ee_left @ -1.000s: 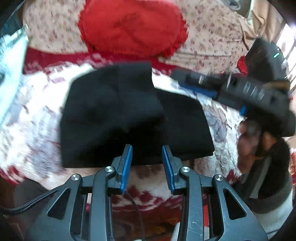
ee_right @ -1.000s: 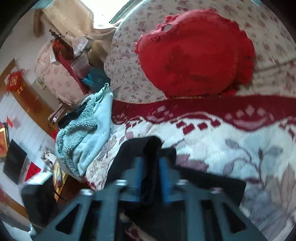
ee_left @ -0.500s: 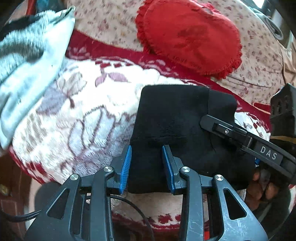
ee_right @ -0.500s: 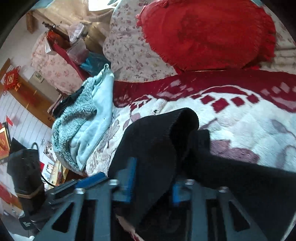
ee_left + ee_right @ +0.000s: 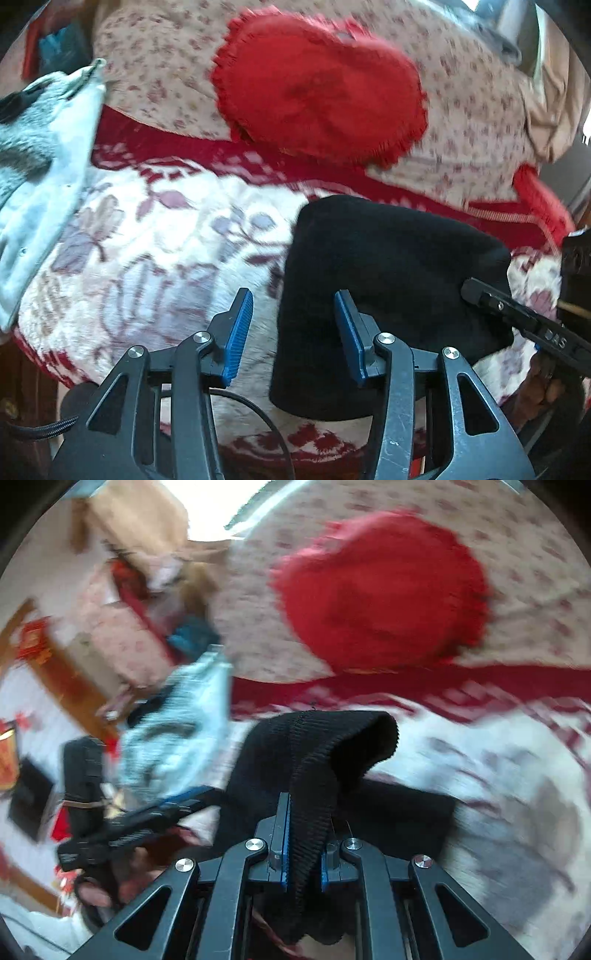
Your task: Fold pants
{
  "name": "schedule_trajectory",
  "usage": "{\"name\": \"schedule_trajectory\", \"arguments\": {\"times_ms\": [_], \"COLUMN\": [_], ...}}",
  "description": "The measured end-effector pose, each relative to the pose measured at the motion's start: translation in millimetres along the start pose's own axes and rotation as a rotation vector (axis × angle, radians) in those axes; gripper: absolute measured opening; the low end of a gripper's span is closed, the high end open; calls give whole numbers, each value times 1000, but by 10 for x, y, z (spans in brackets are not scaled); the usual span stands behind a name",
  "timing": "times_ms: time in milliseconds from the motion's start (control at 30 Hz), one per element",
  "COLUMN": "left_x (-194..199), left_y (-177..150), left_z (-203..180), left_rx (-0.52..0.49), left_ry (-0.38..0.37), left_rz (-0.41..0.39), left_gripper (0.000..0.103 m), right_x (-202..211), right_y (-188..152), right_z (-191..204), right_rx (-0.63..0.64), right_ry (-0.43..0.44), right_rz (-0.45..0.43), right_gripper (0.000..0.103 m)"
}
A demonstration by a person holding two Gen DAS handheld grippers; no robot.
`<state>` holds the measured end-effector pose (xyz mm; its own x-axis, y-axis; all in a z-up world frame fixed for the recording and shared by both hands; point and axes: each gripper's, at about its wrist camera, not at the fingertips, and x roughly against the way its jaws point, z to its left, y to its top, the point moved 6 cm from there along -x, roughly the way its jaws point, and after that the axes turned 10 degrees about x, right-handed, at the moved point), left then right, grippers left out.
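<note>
One pair of black pants (image 5: 388, 280) lies folded on the flowered blanket (image 5: 155, 258), near the front edge, with its ribbed band lifted. The right gripper (image 5: 304, 845) is closing, pinching that band between its blue pads. The left gripper (image 5: 293, 332) is opening, its fingers spread over the pants' left edge without pressing it. Farther back sits a red cushion (image 5: 317, 85); a pale blue garment (image 5: 40, 155) lies far left.

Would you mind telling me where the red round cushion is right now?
In both wrist views the red round cushion leans against the floral backrest, above and behind the black pants.
</note>
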<state>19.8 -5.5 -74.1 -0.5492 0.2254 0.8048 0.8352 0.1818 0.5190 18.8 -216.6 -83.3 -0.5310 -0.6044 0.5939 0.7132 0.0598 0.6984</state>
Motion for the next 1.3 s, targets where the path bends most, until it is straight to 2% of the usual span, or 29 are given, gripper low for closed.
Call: {"name": "schedule_trajectory", "arguments": {"times_ms": [67, 100, 133, 233, 367, 467, 533, 667, 767, 900, 1033, 1167, 1300], "left_x": [-203, -265, -292, -237, -139, -227, -324, -440, -492, -501, -425, -335, -319], "left_y": [-92, -114, -141, -101, 85, 182, 217, 285, 314, 327, 294, 235, 176], "left_z": [-114, -154, -174, -204, -197, -215, -213, -171, -153, -151, -146, -122, -112], "left_rx": [-34, -47, -59, -71, -81, -74, -68, -40, -39, -42, -38, -33, -24], "left_ry": [21, 30, 47, 67, 99, 116, 130, 145, 156, 160, 155, 152, 144], "left_rz": [51, 62, 57, 47, -8, -17, -14, -4, -7, -11, -13, -16, -13], "left_gripper": [45, 45, 45, 45, 45, 45, 45, 48, 50, 50, 50, 50, 50], "right_x": [-57, -120, -166, -45, 309, 376, 195, -248, -466, -443, -209, -28, -135], "right_y": [-131, -209, -252, -216, -40, 101, 147, 52, 4, 50, 38, -136, -464], "right_z": [-261, -398, -477, -470, -412, -232, -79, -161, -304, -323, -143, 116, 140], "right_rx": [-24, -54, -75, -72, 7, 42, 83, 117, 87, 85, 112, 166, 206], "right_ry": [-94, -109, -121, -145, -247, -197, -161, -212, -220, -221, -209, -187, -204], "right_rz": [55, 93, 112, 83, 13, -35, -12, 74, 82, 85, 76, 81, 161], "right_gripper": [13, 14, 23, 31, 31, 31, 31, 31, 31, 31, 31, 31, 31]}}
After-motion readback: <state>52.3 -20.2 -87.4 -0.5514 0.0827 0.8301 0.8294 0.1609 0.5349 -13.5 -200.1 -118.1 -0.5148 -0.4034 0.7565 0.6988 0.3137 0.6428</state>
